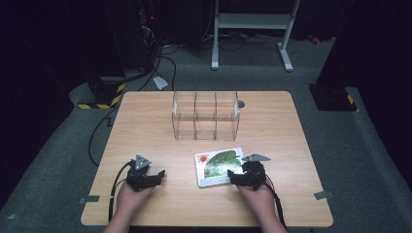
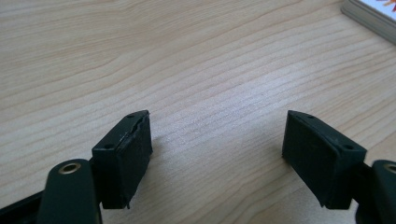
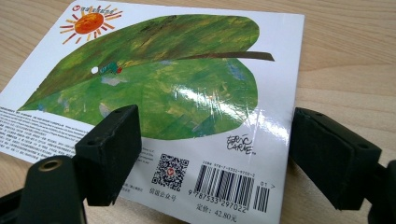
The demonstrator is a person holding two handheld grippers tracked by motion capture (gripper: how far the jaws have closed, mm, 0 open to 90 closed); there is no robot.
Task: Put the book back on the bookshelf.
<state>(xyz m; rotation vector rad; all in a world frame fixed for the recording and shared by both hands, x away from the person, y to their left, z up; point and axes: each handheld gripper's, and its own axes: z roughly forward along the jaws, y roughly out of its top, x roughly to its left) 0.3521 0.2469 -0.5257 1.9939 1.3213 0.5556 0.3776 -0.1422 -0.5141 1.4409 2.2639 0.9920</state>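
Note:
A picture book (image 1: 218, 166) lies flat on the wooden table (image 1: 145, 126), back cover up, with a green leaf, an orange sun and a barcode. In the right gripper view the book (image 3: 177, 93) lies under and ahead of my right gripper (image 3: 215, 154), which is open, one jaw over the cover and the other past its edge. From above, my right gripper (image 1: 238, 175) sits at the book's near right corner. My left gripper (image 1: 154, 176) rests open over bare wood at the near left; its view (image 2: 217, 149) shows nothing between the jaws, and a book corner (image 2: 371, 14) at far right.
A clear plastic organiser (image 1: 206, 115) with three upright compartments stands at the table's middle back. A small grey disc (image 1: 241, 103) lies behind it. Cables trail off the left edge to the floor. A white frame stand (image 1: 252, 34) is beyond the table.

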